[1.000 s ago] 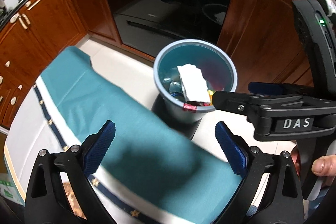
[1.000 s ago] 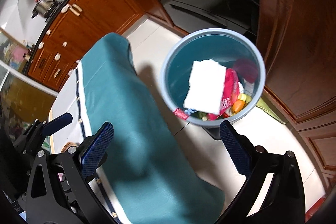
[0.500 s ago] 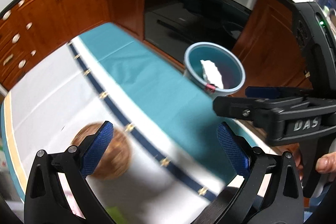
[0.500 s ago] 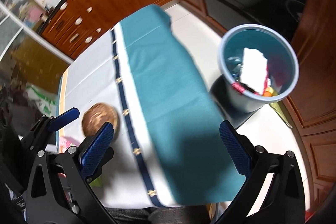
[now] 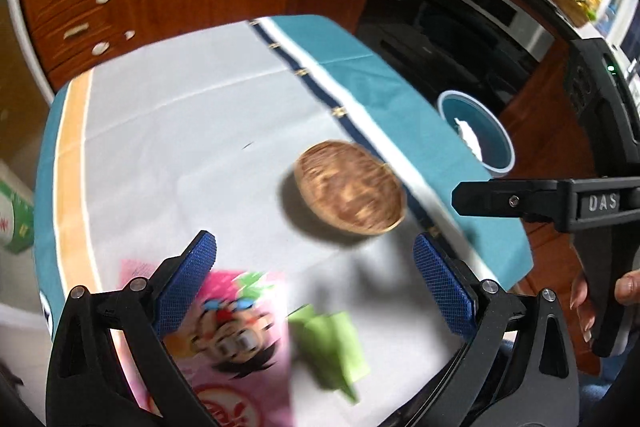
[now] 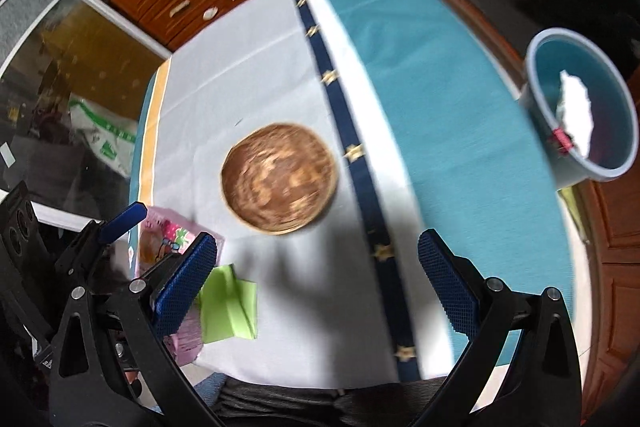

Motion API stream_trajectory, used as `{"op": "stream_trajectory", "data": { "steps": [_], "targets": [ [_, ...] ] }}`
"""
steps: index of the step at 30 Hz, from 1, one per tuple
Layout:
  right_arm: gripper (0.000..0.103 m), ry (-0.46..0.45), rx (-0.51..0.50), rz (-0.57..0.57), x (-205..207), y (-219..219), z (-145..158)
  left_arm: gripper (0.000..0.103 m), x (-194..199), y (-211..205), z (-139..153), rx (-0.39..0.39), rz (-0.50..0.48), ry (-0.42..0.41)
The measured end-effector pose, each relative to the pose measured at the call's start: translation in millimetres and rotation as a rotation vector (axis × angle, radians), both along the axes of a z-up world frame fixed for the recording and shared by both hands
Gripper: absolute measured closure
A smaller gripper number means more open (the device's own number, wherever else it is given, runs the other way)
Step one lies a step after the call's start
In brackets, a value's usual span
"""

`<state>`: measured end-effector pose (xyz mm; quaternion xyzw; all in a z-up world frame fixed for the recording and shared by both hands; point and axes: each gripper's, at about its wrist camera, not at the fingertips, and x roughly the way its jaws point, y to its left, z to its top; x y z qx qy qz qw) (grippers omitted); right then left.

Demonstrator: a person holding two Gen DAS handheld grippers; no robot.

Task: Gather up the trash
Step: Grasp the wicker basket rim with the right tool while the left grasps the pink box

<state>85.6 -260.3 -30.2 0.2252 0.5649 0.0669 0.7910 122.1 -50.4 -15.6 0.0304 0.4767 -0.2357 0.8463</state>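
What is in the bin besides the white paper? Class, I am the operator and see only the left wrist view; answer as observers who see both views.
Observer: A red scrap sits at the rim of the bin, beside the paper.
Operator: Is the right tool holding anything?
Observer: No. The right tool is open, with nothing between its fingers.
Operator: Any trash on the floor?
Observer: Something yellow-green lies by the bin's foot; I cannot tell what it is.
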Motion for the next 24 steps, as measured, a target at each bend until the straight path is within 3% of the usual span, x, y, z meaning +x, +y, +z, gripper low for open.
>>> {"op": "stream_trajectory", "data": {
  "steps": [11,16,17,18,22,24],
  "targets": [
    [0.006,0.085,0.098,-0.003,16.6,22.5,-38.2,0.004,-31.5,66.2,-11.1,-0.008,0.034,-0.004],
    [0.007,0.073,0.122,-0.043,26.3,22.9,-52.0,0.004,-46.9,100.6,-15.9,-0.004,0.052,0.006],
    [0.022,0.062,0.108,-0.044,27.2,22.9,-52.6,0.004,-49.8,106.3,-17.4,-0.006,0.055,0.011],
    [0.050,0.058,0.090,-0.044,29.3,24.5,-53.1,0.004,-52.6,112.3,-18.9,-0.009,0.056,0.019],
    [0.061,0.067,0.074,-0.054,40.2,27.5,-61.1,0.004,-68.1,135.9,-23.2,-0.014,0.048,0.041],
    [0.075,0.054,0.058,-0.056,41.9,30.6,-63.2,0.004,-78.6,147.1,-25.6,0.000,0.041,0.043]
  ]
}}
